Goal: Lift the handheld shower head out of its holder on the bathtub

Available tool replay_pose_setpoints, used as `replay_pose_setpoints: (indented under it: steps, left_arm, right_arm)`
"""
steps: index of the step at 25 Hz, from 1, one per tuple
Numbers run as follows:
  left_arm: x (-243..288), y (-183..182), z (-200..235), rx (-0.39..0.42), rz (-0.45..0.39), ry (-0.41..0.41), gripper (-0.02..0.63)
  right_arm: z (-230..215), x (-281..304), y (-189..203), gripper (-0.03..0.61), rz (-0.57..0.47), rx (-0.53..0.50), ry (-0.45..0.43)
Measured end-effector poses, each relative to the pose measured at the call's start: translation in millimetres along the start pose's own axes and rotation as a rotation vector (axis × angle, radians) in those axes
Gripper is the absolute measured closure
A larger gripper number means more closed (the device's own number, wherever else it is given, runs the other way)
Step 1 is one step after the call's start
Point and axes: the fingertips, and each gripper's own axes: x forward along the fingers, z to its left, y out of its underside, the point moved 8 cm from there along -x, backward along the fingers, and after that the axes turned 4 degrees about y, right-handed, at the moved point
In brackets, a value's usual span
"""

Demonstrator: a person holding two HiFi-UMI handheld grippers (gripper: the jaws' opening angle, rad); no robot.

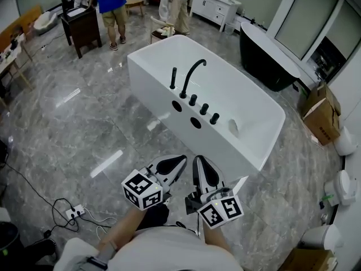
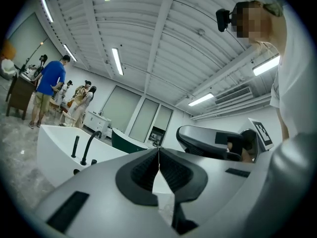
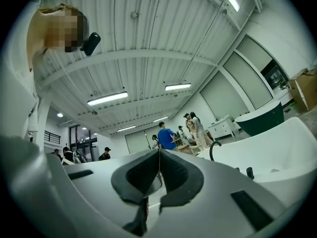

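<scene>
A white bathtub (image 1: pixel 248 145) stands in the middle of the marble floor. On its near rim a slim black handheld shower head (image 1: pixel 173 78) stands upright in its holder, left of the arched black spout (image 1: pixel 193 73) and a row of black knobs (image 1: pixel 203 109). Both grippers are held low near my body, well short of the tub. My left gripper (image 1: pixel 180 159) and right gripper (image 1: pixel 197 160) are side by side, each shut with nothing between the jaws. The left gripper view shows the shower head (image 2: pixel 75 146) and spout (image 2: pixel 89 145) far off to the left.
Several people stand at the far end by a dark cabinet (image 1: pixel 83 26) and a white sideboard (image 1: pixel 214 7). A black bathtub (image 1: pixel 269 58) sits behind the white one. A cardboard box (image 1: pixel 321 114) and toilets (image 1: pixel 343 188) line the right side. A power strip with cables (image 1: pixel 73 212) lies on the floor at lower left.
</scene>
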Motion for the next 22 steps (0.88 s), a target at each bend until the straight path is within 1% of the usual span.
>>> replay_pose_setpoints:
  steps: [3,7,10,18,22]
  left_arm:
    - [12.8,-8.9,20.7,0.037,0.008,-0.002,0.601]
    - [22.9,-16.8,49.4,0.052,0.006,-0.016,0.601]
    - [30.2,-18.9,64.6,0.080,0.014,-0.028,0.601]
    - [32.0,-20.8,92.2,0.082,0.019,-0.059,0.601]
    - [28.6,-24.4,100.9,0.085,0.015,-0.067,0.601]
  right_arm:
    - [-14.0,26.7,-2.4,0.561,0.010,0.018,0.010]
    - [-21.6,60.8,-2.1,0.561,0.048,-0.036,0.016]
    - [-27.7,76.4,-0.1,0.561,0.039,-0.041,0.009]
    - [-40.6,103.0,4.4,0.561,0.010,0.003,0.001]
    - [-39.9,111.8,4.1,0.561,0.012,-0.033,0.006]
